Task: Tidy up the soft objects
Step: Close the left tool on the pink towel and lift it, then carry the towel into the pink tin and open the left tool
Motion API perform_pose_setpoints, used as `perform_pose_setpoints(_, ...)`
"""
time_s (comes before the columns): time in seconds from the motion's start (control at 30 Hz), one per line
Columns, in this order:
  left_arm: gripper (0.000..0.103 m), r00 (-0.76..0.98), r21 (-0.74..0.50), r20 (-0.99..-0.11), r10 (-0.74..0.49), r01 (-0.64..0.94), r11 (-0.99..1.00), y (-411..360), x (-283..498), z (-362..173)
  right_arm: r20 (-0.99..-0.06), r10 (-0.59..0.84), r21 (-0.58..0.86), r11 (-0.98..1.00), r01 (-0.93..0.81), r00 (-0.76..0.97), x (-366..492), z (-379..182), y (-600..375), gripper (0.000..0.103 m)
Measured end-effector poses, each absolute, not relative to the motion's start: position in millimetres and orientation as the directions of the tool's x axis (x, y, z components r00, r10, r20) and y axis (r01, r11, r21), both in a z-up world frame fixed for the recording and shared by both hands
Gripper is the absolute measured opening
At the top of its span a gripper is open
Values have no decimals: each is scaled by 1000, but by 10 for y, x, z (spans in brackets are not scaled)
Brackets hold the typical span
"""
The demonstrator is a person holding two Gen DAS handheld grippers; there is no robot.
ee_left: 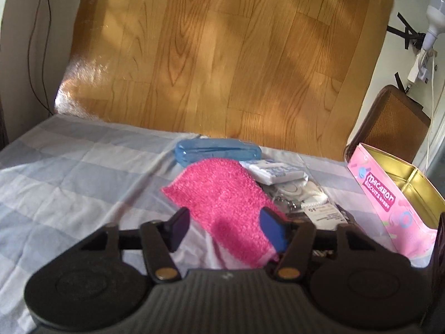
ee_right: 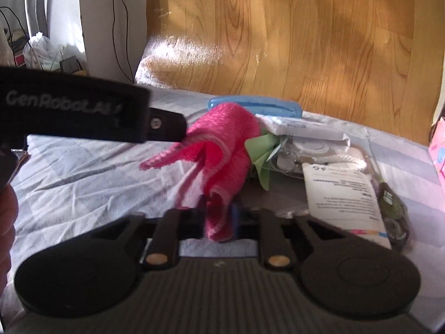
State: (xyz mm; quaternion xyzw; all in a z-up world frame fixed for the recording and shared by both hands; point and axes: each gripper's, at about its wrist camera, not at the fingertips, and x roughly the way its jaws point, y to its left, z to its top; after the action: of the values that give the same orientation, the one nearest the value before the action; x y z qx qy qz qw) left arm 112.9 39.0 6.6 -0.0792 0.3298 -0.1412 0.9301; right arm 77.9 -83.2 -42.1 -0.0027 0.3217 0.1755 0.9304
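A fuzzy pink cloth (ee_left: 222, 192) lies on the checked bed sheet (ee_left: 69, 172), draped partly over a pile of small items. My left gripper (ee_left: 226, 229) has its jaws apart. The cloth runs between them against the blue right pad (ee_left: 274, 231), while the left pad (ee_left: 179, 228) stands clear of it. In the right wrist view my right gripper (ee_right: 218, 222) is shut on a low corner of the pink cloth (ee_right: 222, 139). The left gripper (ee_right: 180, 129) reaches in from the left, its tip at the cloth's upper edge. A green cloth (ee_right: 262, 150) peeks out behind the pink one.
Behind the cloth sit a clear blue case (ee_left: 217, 149), a white tissue pack (ee_left: 274, 171) and a bagged item with a printed card (ee_right: 339, 189). An open pink macaron tin (ee_left: 395, 194) stands at the right. A wood-pattern board (ee_left: 222, 55) backs the bed; a brown chair (ee_left: 395, 122) stands beyond.
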Motion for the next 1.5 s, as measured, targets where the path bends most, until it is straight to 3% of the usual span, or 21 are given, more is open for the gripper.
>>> perform_pose_setpoints(0.03,11,720,-254,-612,-327,212,944,383,1197,14,-592,336,110,934,-339,733,722,-405,-817,9)
perform_pose_setpoints(0.07,2,694,-272,-636,-336,206,940,403,1247,-43,-587,355,108,925,-365,727,637,-378,-798,9)
perform_pose_setpoints(0.27,3,629,-426,-579,-519,310,850,701,678,-139,-556,569,122,777,-618,606,-300,-290,-766,12)
perform_pose_setpoints(0.33,8,611,-416,-591,-527,329,848,756,461,-203,-548,593,97,746,-659,591,-534,-313,-829,18)
perform_pose_setpoints(0.4,44,606,-392,-618,-501,314,864,797,359,-234,-543,589,105,755,-647,599,-625,-342,-917,32)
perform_pose_setpoints(0.43,52,619,-381,-623,-479,295,876,829,334,-214,-539,586,124,766,-631,605,-627,-349,-973,44)
perform_pose_setpoints(0.5,58,633,-397,-603,-485,289,871,878,313,-125,-523,575,154,790,-593,630,-597,-327,-1061,56)
perform_pose_setpoints(0.53,60,634,-423,-582,-509,299,855,903,333,-61,-512,566,160,802,-575,647,-590,-314,-1103,66)
perform_pose_setpoints(0.57,69,639,-444,-558,-530,311,841,911,345,-5,-501,556,166,814,-557,663,-582,-306,-1139,82)
perform_pose_setpoints(0.6,77,646,-449,-540,-539,320,834,899,355,37,-498,548,171,822,-544,672,-500,-287,-1153,89)
perform_pose_setpoints(0.63,77,655,-434,-535,-533,328,839,842,383,76,-499,546,176,824,-538,673,-466,-283,-1162,94)
perform_pose_setpoints(0.73,61,656,-324,-593,-466,335,885,578,519,33,-542,552,179,813,-555,634,-259,-321,-1116,94)
perform_pose_setpoints(0.8,42,609,-309,-668,-428,296,904,490,657,-126,-575,554,181,803,-567,602,-46,-382,-1016,94)
perform_pose_setpoints(0.87,33,616,-302,-677,-404,268,915,495,672,-246,-584,560,195,799,-569,587,68,-462,-931,89)
perform_pose_setpoints(0.9,24,616,-286,-686,-388,263,921,483,656,-234,-563,585,198,781,-592,584,57,-459,-909,78)
perform_pose_setpoints(0.93,18,616,-275,-691,-379,260,926,473,626,-197,-555,579,184,786,-590,597,48,-452,-888,56)
perform_pose_setpoints(0.97,12,614,-279,-689,-386,266,923,459,599,-147,-541,563,164,799,-578,625,23,-435,-890,43)
perform_pose_setpoints(1.03,11,624,-269,-676,-392,287,920,367,554,11,-497,564,155,806,-572,660,-27,-367,-977,29)
perform_pose_setpoints(1.3,11,699,-86,-541,-468,508,857,-915,526,687,-275,336,45,940,-338,901,-219,58,-1940,28)
perform_pose_setpoints(1.5,14,627,-89,-490,-606,655,750,-2149,642,690,-252,82,-19,996,-89,964,-237,94,-2939,28)
